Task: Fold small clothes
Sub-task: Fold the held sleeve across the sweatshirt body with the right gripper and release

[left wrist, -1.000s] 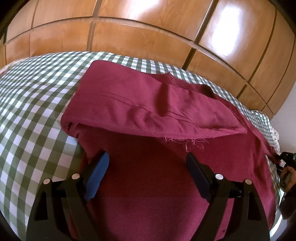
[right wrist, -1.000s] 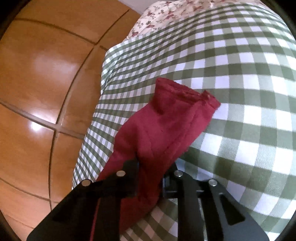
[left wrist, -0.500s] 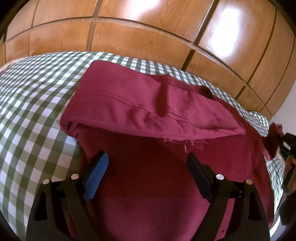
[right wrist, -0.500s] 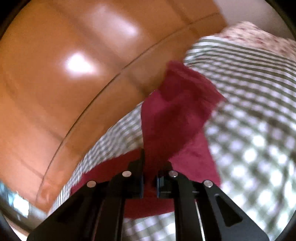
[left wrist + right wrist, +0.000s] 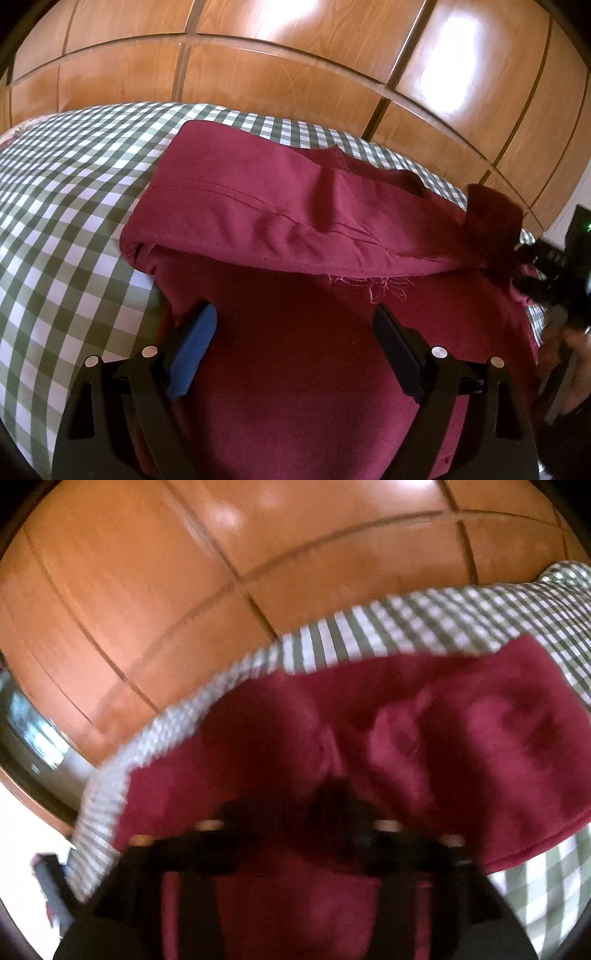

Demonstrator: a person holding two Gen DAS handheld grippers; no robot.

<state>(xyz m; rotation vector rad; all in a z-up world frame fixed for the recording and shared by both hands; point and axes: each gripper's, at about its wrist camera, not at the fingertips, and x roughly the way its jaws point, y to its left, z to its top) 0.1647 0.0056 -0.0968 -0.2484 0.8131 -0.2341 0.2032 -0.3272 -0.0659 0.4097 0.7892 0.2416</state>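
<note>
glossy wooden panelling [image 5: 258,77] behind green-checked bedspread [image 5: 70,206]. maroon garment [image 5: 295,369] spread on it, far part folded over near.

left gripper [image 5: 291,325] over near cloth, fingers wide apart, gripping nothing; likely steadying.

right gripper [image 5: 295,805] blurred, jaws opening, cloth between; likely dropping flap.

left view alone shows seam, frayed hem.

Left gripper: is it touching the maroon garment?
Cannot tell. In the left wrist view the left gripper stands wide open over the maroon garment; no contact or gap shows plainly.
</note>
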